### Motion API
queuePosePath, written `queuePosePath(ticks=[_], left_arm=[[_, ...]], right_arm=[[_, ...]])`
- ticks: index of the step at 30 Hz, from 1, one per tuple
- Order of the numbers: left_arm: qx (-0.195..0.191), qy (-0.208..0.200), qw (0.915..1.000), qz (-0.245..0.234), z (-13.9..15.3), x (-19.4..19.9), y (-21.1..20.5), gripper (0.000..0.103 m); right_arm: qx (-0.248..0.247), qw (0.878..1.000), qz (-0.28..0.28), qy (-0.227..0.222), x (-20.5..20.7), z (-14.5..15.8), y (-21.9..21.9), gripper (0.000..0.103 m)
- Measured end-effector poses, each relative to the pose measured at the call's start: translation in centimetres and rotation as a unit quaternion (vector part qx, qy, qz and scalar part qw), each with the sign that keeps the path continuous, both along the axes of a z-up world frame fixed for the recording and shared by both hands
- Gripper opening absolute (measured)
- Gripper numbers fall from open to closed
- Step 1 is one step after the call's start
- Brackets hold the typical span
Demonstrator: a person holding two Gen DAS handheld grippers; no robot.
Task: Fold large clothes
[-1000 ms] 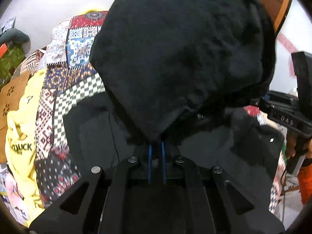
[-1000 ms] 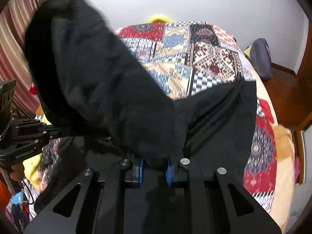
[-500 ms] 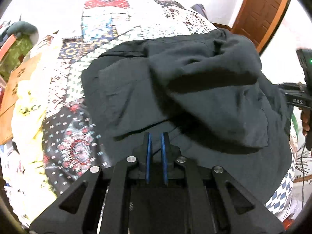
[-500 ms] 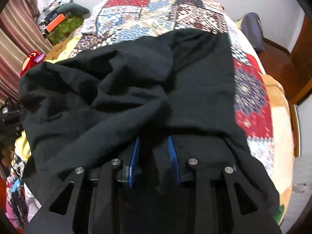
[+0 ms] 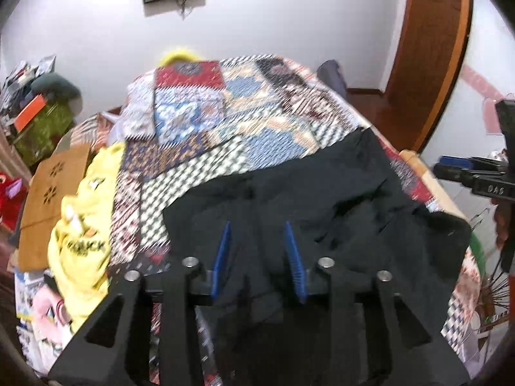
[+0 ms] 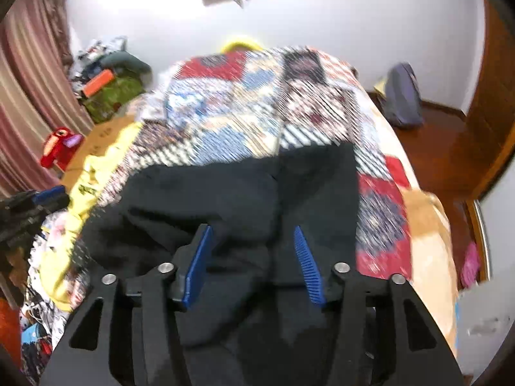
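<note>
A large black garment [image 5: 322,206] lies crumpled on the near end of a bed with a patchwork quilt [image 5: 225,112]. It also shows in the right wrist view [image 6: 244,199]. My left gripper [image 5: 257,247] is open and empty, above the garment's near edge. My right gripper [image 6: 254,254] is open and empty, over the same garment. The right gripper's body [image 5: 476,173] shows at the right edge of the left wrist view. Both views are blurred by motion.
A yellow garment [image 5: 80,238] lies on the bed's left side beside a brown cardboard sheet [image 5: 48,199]. Clutter and a red toy [image 6: 58,148] stand at the left. A wooden door [image 5: 431,48] and a grey bag [image 6: 402,96] are at the right.
Both grippers held the black garment up, dropped it onto the bed, then opened and pulled back and up. The garment now lies loose on the quilt.
</note>
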State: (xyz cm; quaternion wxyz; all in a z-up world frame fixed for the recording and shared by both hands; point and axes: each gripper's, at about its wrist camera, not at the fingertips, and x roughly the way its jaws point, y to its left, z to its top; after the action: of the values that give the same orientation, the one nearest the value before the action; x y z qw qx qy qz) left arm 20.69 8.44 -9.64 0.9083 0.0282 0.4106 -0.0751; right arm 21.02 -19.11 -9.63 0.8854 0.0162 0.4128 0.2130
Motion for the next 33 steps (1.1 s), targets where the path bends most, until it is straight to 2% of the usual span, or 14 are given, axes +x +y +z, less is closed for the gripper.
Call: queuePosePath(ticks=[3,5,10,12,14,16,18,21,23,26,29,33], left_arm=[[0.001,0.012,0.9998,-0.017,-1.0,1.3,-2.4,0.04],[0.01,0.03,0.9992,-0.025,-2.6,2.0,-3.8,0.04],[0.053,0.065,0.9963,-0.019,-7.9,2.9,-5.3,0.04],[0.046,0.084,0.9954,-0.006,-10.0,3.0,-4.7,0.042],[0.02,0.099,0.9949,-0.002,-11.3,2.9,-3.9,0.046],[0.001,0.095,0.9955,0.001,-11.4,2.7,-3.1,0.053],[-0.01,0.104,0.9946,0.002,-11.0,2.8,-2.3,0.054],[-0.032,0.108,0.9936,0.006,-9.9,2.9,-1.2,0.053],[-0.037,0.092,0.9949,0.02,-8.5,2.7,0.2,0.054],[-0.041,0.063,0.9963,0.042,-6.6,2.5,2.5,0.057],[-0.036,0.039,0.9955,0.078,-5.5,2.6,5.4,0.065],[-0.054,0.048,0.988,0.136,-6.3,3.4,9.9,0.067]], right_arm=[[0.013,1.0,0.02,-0.007,0.9,-0.2,2.7,0.059],[0.009,0.999,0.03,0.008,1.5,-1.6,4.4,0.059],[-0.02,0.995,0.039,0.084,2.8,-7.7,7.1,0.059],[-0.039,0.993,0.042,0.101,2.9,-9.9,7.4,0.059],[-0.06,0.991,0.045,0.108,2.4,-11.2,7.3,0.059],[-0.077,0.991,0.059,0.095,1.7,-11.0,7.4,0.059],[-0.091,0.989,0.072,0.094,1.4,-10.4,7.3,0.059],[-0.076,0.989,0.076,0.1,1.4,-9.2,6.3,0.059],[-0.058,0.991,0.069,0.097,1.6,-8.4,5.3,0.059],[-0.031,0.995,0.053,0.082,2.0,-6.6,3.2,0.059],[-0.024,0.998,0.019,0.053,2.6,-5.1,1.2,0.059],[-0.012,0.999,-0.028,0.037,4.3,-4.1,-1.7,0.059]])
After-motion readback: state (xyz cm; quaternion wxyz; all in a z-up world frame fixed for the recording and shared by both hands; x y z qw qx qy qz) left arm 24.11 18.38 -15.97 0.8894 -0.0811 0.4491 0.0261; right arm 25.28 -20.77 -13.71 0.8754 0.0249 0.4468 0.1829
